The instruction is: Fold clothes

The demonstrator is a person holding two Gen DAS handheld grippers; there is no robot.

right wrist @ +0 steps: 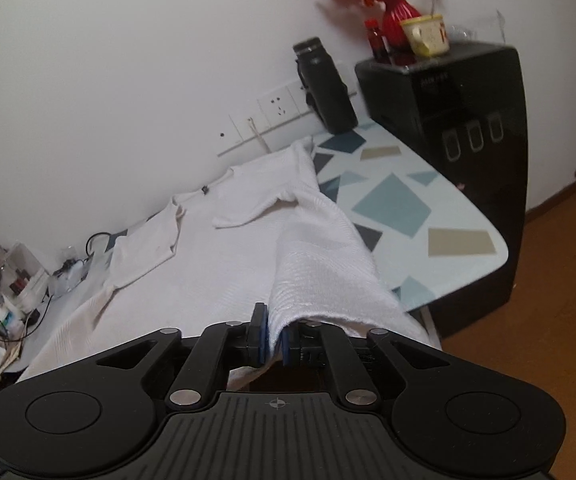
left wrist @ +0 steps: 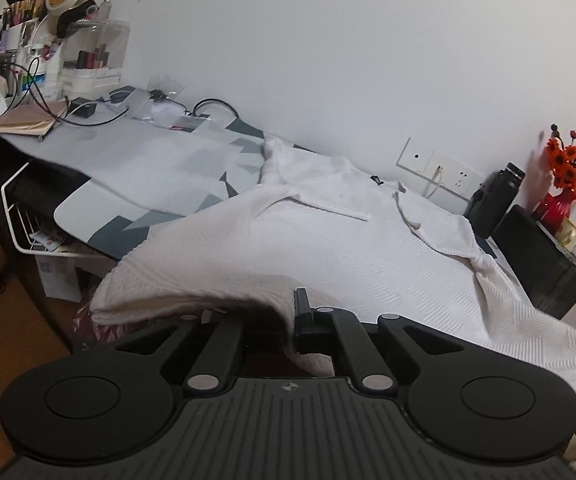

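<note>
**Both grippers pinching the hem, fold in hand**

Left gripper: jaws clenched on the near edge of the white shirt, low centre of the left wrist view. Cloth drapes over the left finger and hides it; only the right finger shows clear. Fabric lifts off the table there in a soft arch toward lower left.

Right gripper: jaws clamped on a bunched fold of the same shirt, bottom centre of the right wrist view. Blue pads show on either side of the cloth, fabric squeezed between. A ridge of cloth rises from the grip and runs up the frame toward the far sleeve.

Shirt lies spread on the table's patterned mat, collar end toward the wall at mid-frame, both sleeves already turned in over the body. White, textured weave, fairly thick; looks limp and heavy enough to sag between the two grips.

Judgement on the step: a bottom-to-top fold, hem carried toward the collar. To do it well:
- keep both hands level with each other so the hem stays straight
- hold the cloth taut between the grips, no slack belly
- lift just enough to clear the body layer, so the tucked sleeves are not dragged
- lay the hem down square near the collar before letting go

Risk: the right grip holds a bunch, not a flat edge, so that corner may land crumpled.
</note>
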